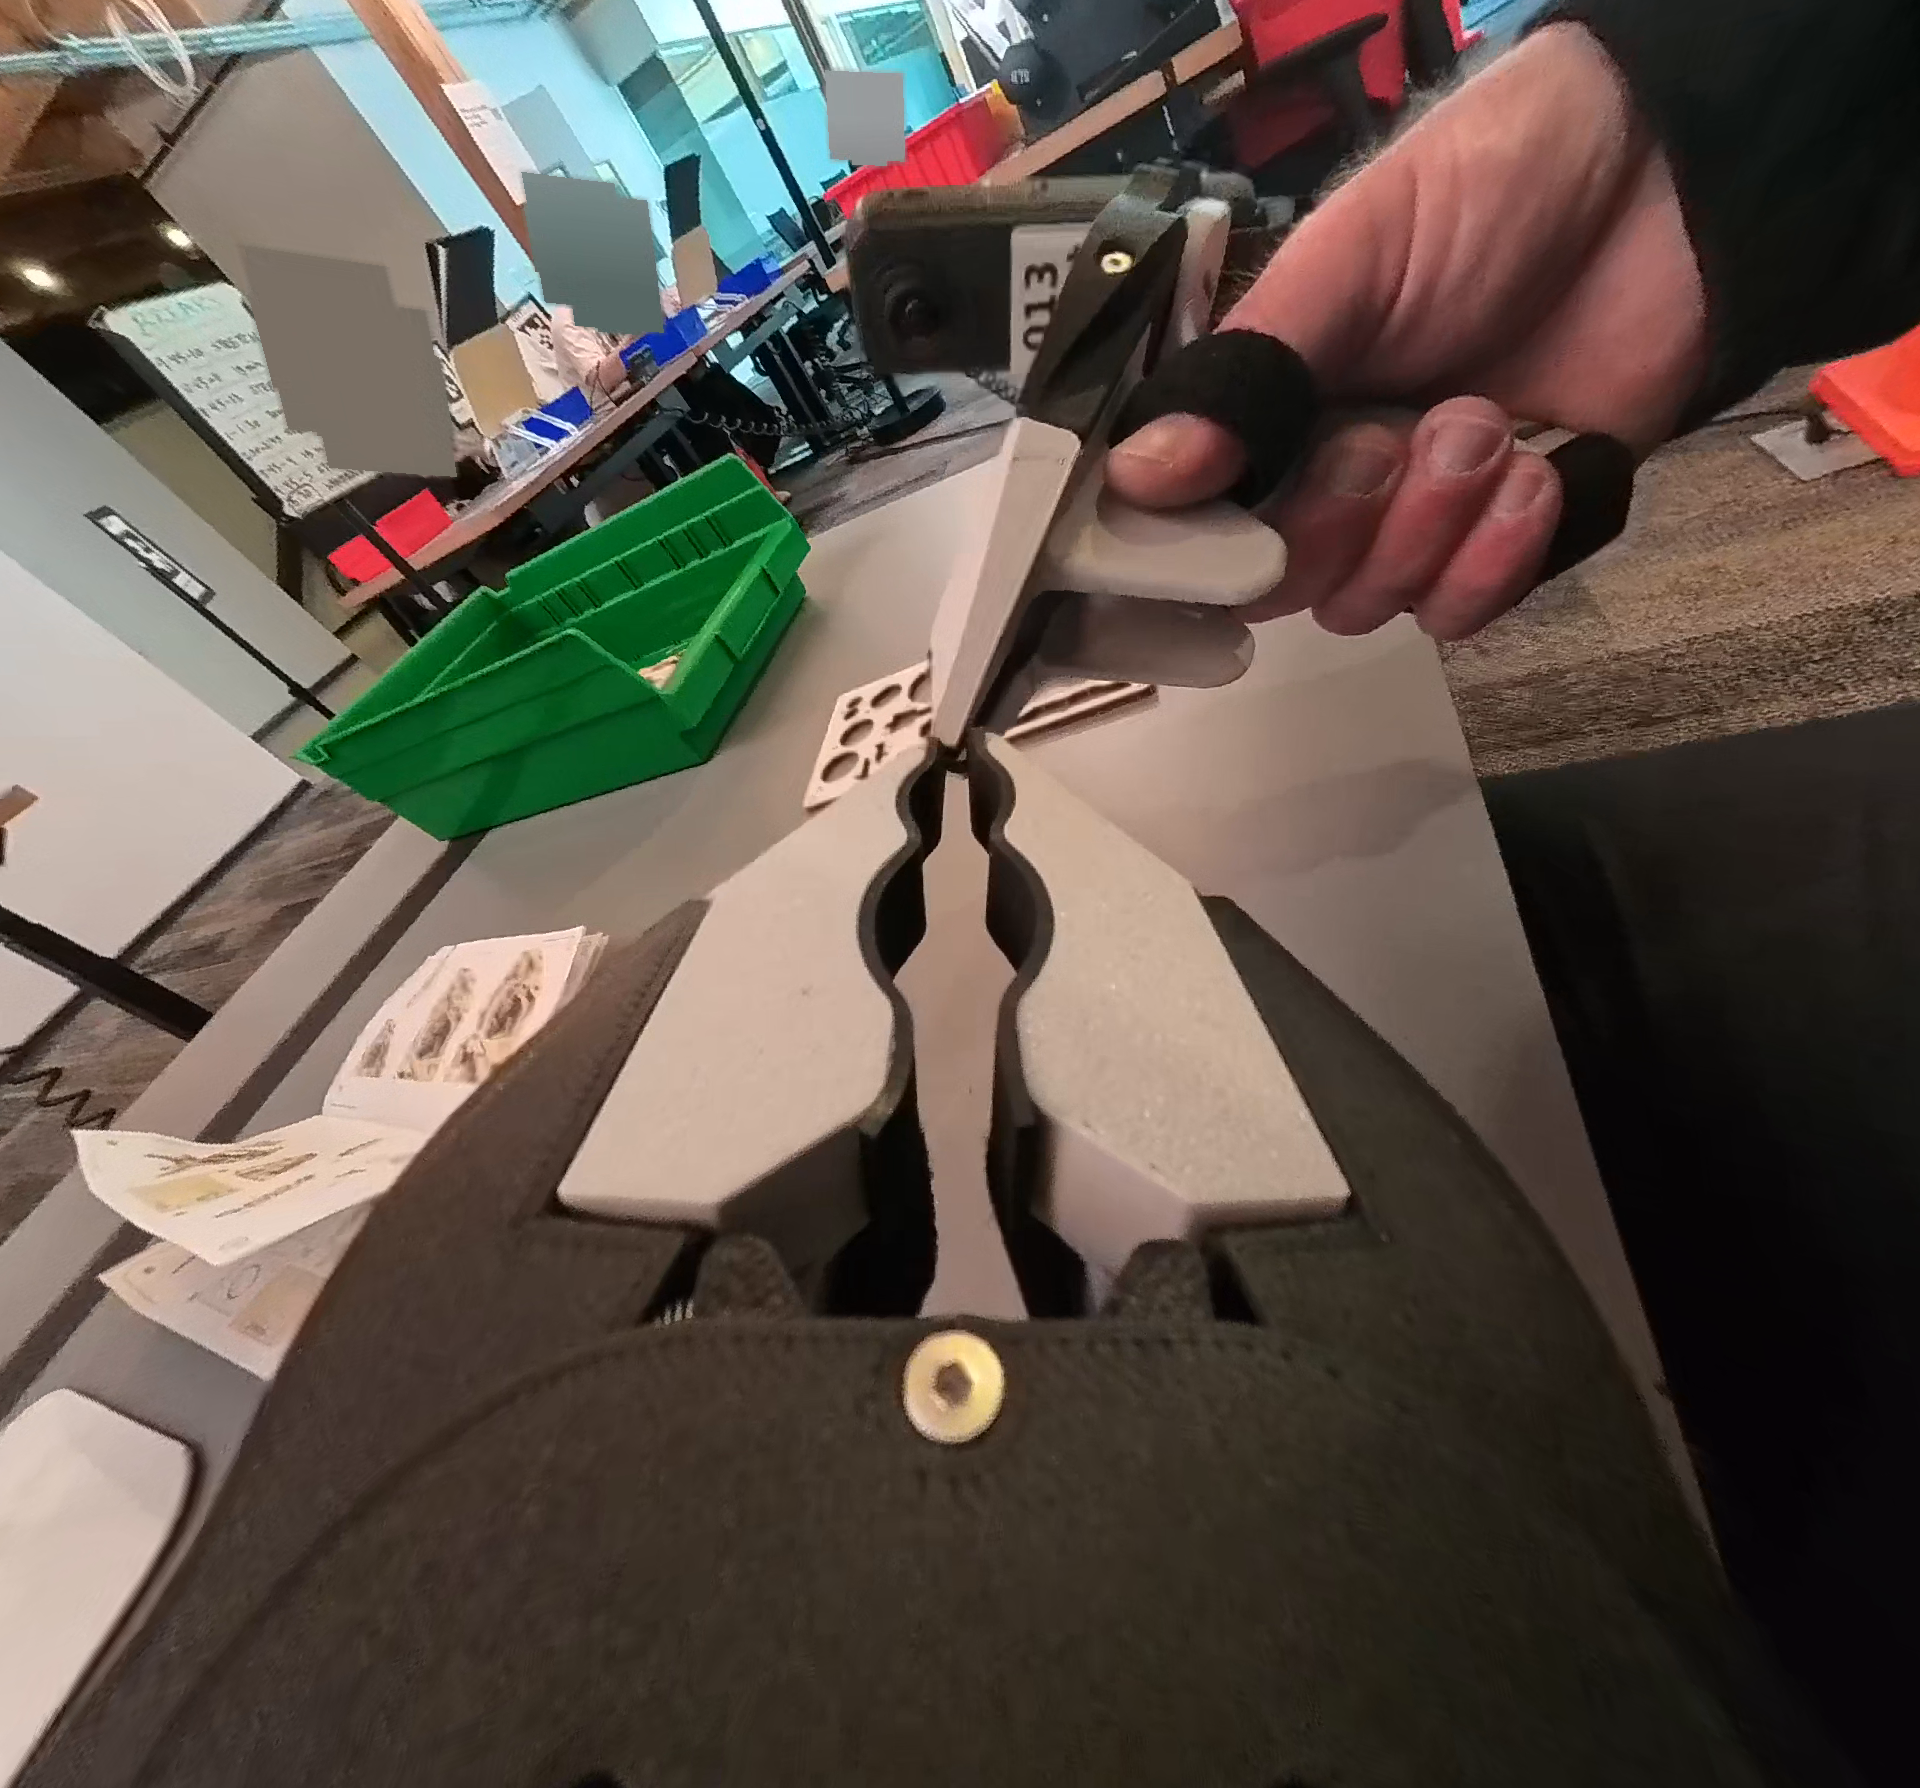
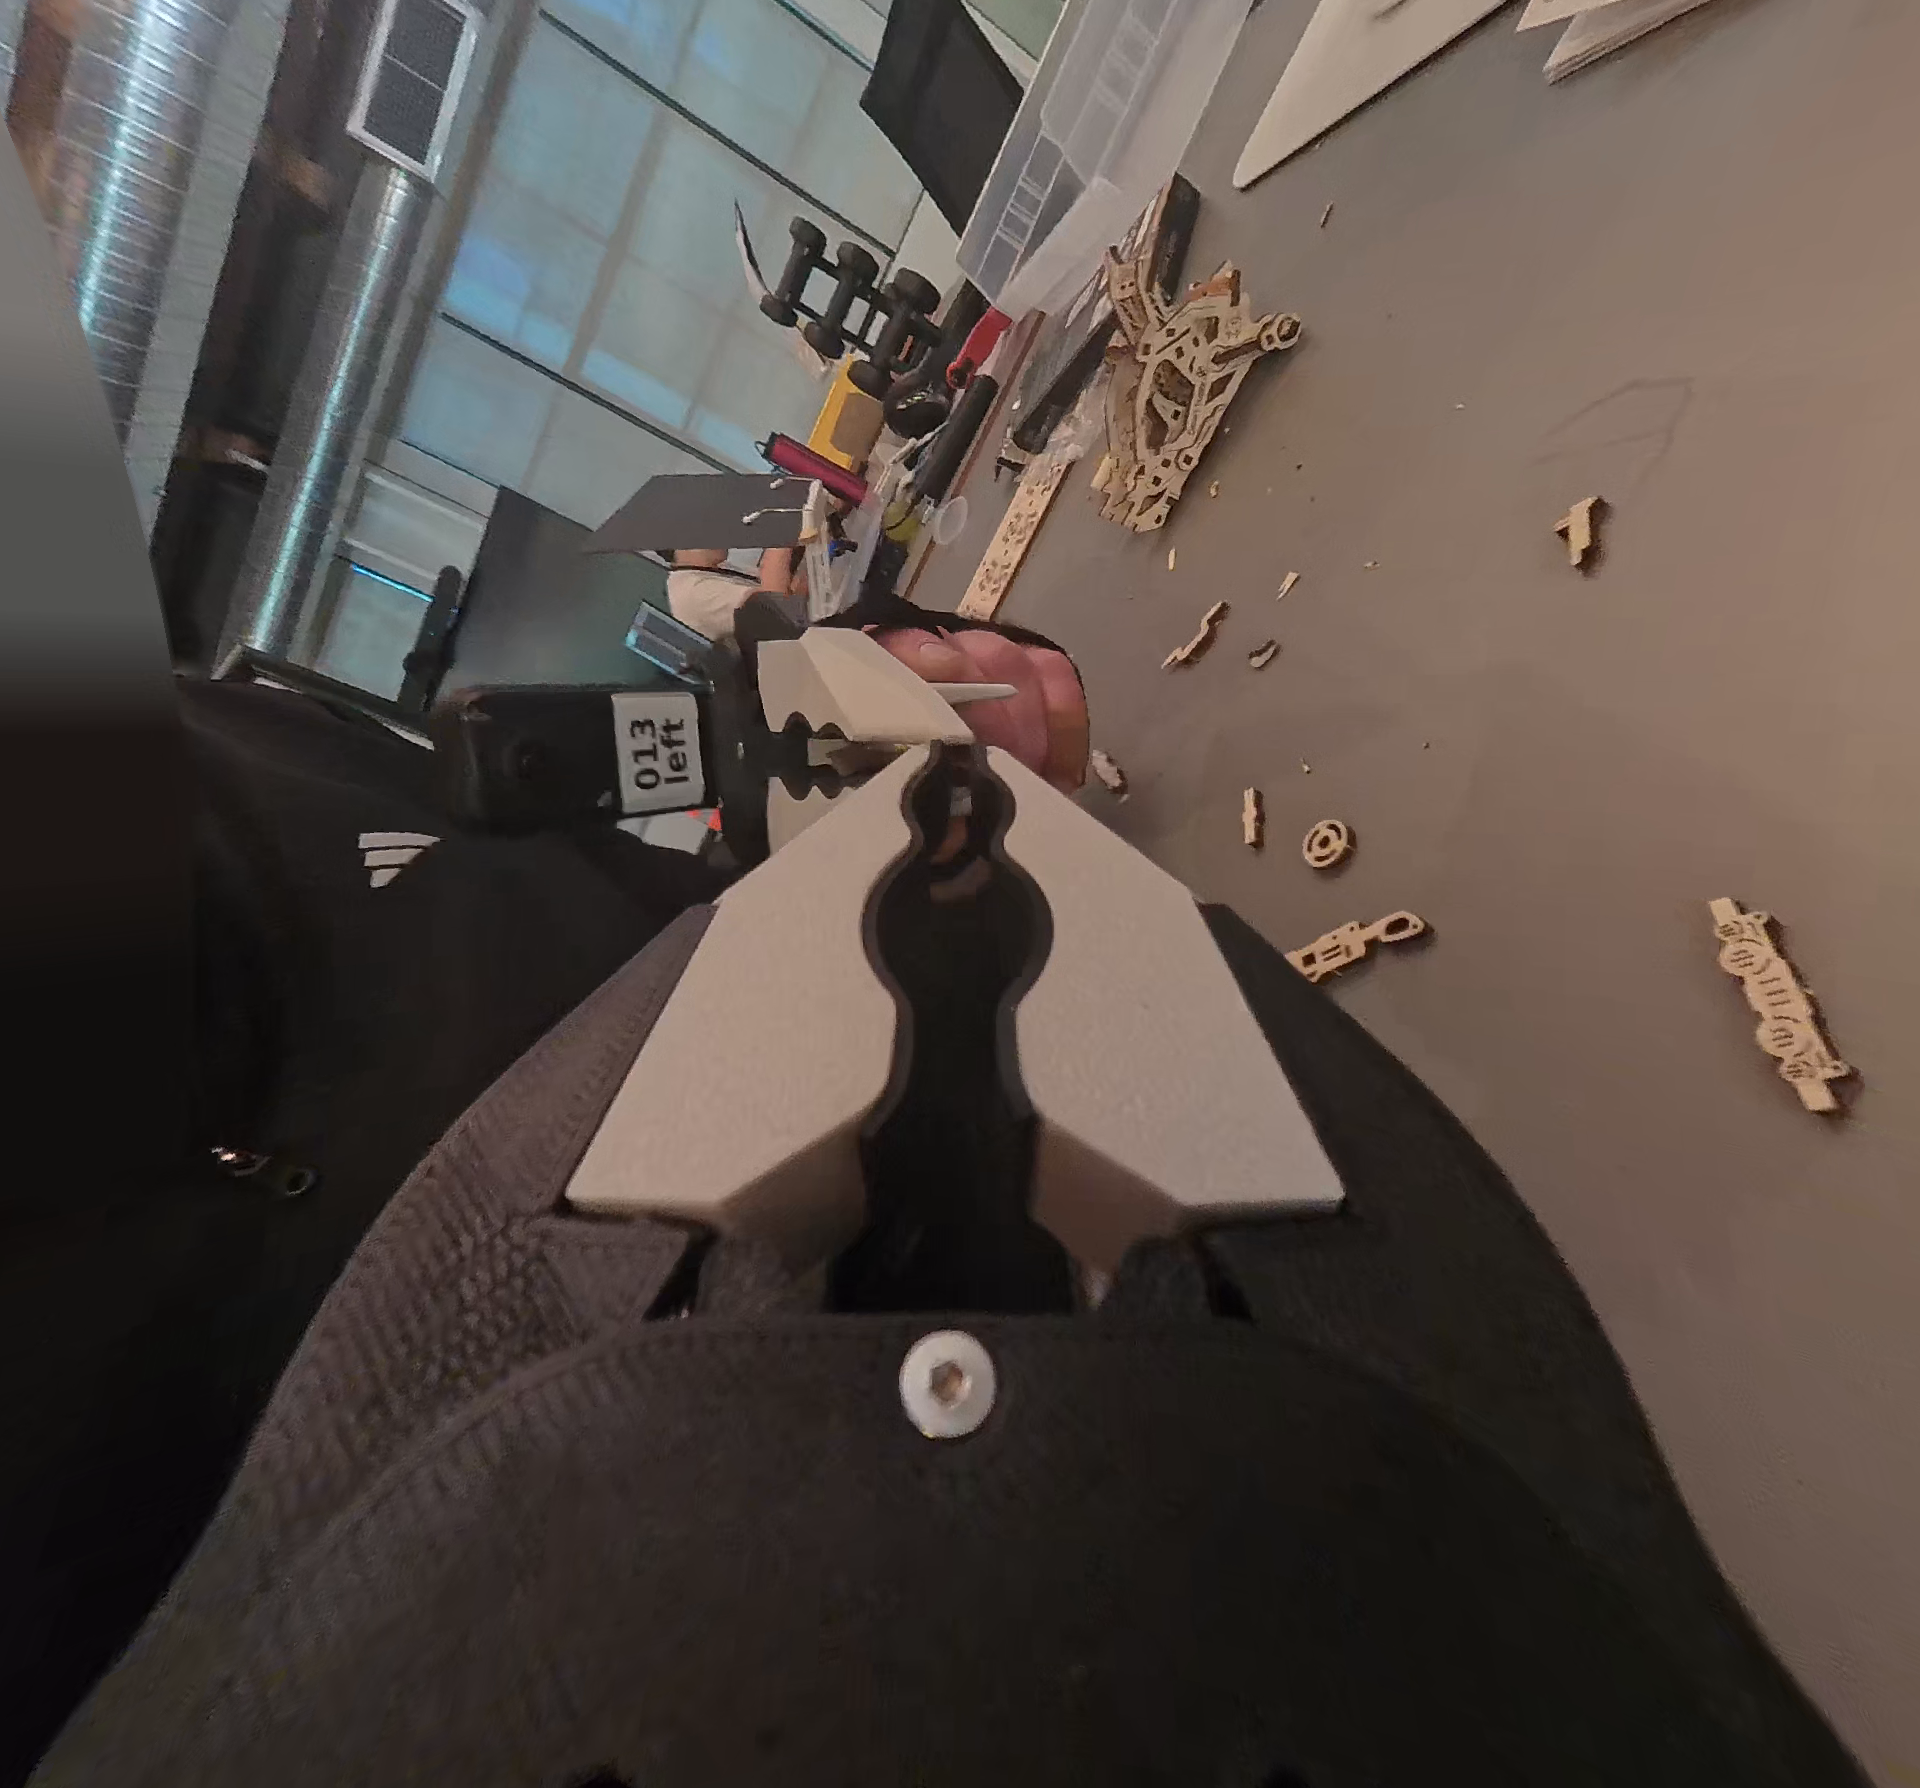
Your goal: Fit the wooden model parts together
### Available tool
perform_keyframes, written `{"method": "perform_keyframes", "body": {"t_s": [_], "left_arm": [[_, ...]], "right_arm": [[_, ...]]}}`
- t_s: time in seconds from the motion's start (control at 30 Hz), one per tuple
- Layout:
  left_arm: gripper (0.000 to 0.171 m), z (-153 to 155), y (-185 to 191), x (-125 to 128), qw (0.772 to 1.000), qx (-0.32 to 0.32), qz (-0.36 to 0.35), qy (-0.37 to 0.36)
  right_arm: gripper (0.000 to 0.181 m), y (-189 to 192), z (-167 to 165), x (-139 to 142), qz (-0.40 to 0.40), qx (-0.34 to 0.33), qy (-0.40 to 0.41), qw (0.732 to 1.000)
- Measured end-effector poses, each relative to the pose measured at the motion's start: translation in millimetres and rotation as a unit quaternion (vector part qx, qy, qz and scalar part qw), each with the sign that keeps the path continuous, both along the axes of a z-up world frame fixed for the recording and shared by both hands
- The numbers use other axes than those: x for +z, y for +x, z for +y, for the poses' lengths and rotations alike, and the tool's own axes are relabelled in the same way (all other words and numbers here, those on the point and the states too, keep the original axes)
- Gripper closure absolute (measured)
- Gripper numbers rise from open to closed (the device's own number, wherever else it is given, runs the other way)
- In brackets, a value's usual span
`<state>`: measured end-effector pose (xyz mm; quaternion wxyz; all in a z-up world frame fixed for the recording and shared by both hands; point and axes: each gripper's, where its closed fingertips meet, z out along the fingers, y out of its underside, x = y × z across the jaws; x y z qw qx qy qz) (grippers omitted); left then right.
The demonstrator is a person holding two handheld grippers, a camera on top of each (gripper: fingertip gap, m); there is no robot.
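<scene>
My left gripper has its jaws almost closed, and a small dark piece, mostly hidden, shows between the tips. My right gripper, held by a hand, comes down from the upper right and its tip meets the left tips. In the right wrist view my right gripper is likewise nearly closed, with a small pale piece in its gap, and the left gripper touches it tip to tip. Both are held above the grey table. A partly built wooden model lies farther back.
Loose wooden parts and chips are scattered on the table. A punched wooden sheet lies just beyond the tips. A green bin stands at the left, instruction booklets nearer, and a clear plastic box at the back. Only a small space, under 4 cm, lies between the two pairs of fingers. Left tips and right tips are each some 25 cm from the partly built wooden model.
</scene>
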<state>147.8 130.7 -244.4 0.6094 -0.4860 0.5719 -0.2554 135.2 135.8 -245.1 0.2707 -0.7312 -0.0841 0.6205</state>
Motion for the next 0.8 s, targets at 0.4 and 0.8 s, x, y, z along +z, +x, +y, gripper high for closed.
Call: {"method": "perform_keyframes", "body": {"t_s": [0.4, 0.8], "left_arm": [[0.171, -23.6, -8.8, -81.6, 0.968, -0.064, 0.202, -0.137], [0.171, -23.5, -8.4, -103.6, 0.95, -0.062, 0.272, -0.14]], "right_arm": [[0.18, 4.9, -11.0, -83.0, -0.409, 0.085, 0.168, 0.893], [0.18, -0.2, -8.5, -102.0, -0.493, 0.121, 0.213, 0.835]]}}
